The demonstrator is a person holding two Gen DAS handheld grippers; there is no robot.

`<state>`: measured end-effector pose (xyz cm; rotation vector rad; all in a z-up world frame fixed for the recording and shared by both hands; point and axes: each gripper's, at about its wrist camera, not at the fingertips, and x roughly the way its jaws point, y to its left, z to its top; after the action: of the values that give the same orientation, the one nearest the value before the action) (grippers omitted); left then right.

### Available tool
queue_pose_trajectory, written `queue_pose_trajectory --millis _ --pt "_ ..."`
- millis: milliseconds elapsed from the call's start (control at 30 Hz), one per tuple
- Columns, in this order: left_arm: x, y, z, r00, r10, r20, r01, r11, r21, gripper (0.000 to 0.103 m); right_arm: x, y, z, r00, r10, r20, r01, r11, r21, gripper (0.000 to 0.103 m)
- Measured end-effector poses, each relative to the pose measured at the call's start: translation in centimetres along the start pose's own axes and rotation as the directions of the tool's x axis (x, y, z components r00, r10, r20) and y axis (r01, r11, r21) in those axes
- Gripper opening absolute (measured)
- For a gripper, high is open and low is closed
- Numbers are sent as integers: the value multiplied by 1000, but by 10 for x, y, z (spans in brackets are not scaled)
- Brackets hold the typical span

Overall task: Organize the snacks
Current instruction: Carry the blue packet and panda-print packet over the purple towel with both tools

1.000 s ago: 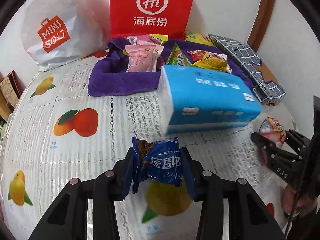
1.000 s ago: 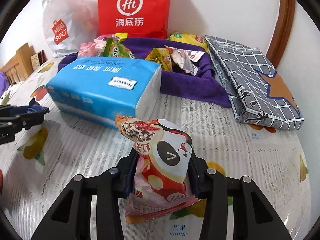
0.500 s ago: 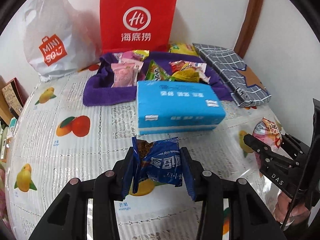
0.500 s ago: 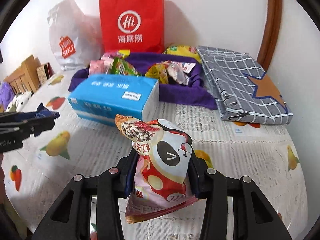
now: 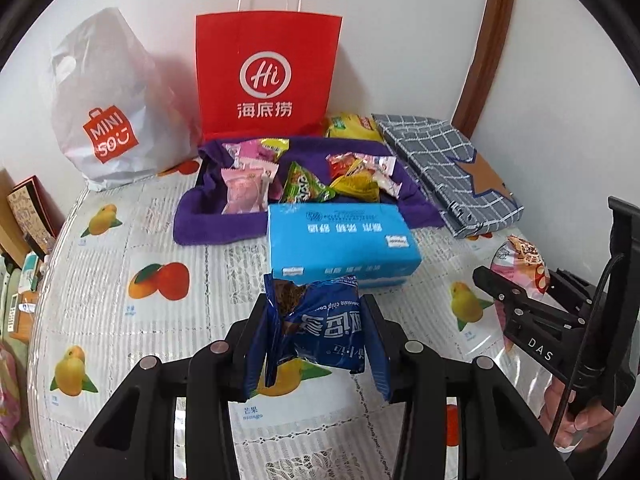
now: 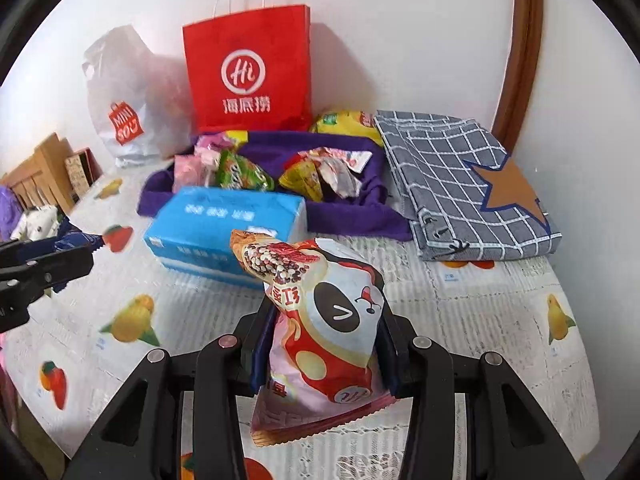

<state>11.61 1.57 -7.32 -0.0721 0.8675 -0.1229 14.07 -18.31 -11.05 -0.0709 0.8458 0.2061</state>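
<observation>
Presently | left hand-held gripper point(image 5: 316, 344) clamped on blue cookie packet point(image 5: 320, 328) | right hand-held gripper point(image 6: 324, 356) clamped on panda snack bag point(image 6: 328, 328) | both held clear of counter point(image 5: 160, 320), presumably for sorting onto purple cloth point(image 5: 200, 220)

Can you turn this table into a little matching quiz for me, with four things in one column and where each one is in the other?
Things:
1. blue cookie packet
2. panda snack bag
3. blue tissue pack
4. red paper bag

Places:
A. standing against the wall behind the purple cloth
B. clamped in the right gripper
C. lying on the tablecloth in front of the purple cloth
D. clamped in the left gripper

Pairs: 1-D, 2-B, 3-C, 4-A
</observation>
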Motion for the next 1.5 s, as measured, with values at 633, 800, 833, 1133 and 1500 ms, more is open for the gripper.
queue_pose_trajectory --millis 633,800,833,1133,1500 --pt "-23 10 30 998 -19 66 20 1000 -10 41 -20 7 34 999 -25 35 25 1000 9 43" --pt "-24 13 35 997 -28 68 29 999 -17 41 -23 13 41 999 -16 44 16 1000 1 43" --pt "-24 14 36 997 -28 70 30 999 -18 41 -22 13 43 999 -16 44 16 1000 1 43" --pt "-22 19 50 996 -21 82 23 1000 -15 41 -21 13 65 998 -27 60 26 999 18 43" --pt "-7 30 81 995 -7 97 8 1000 -18 41 0 17 101 997 -39 67 40 999 -10 42"
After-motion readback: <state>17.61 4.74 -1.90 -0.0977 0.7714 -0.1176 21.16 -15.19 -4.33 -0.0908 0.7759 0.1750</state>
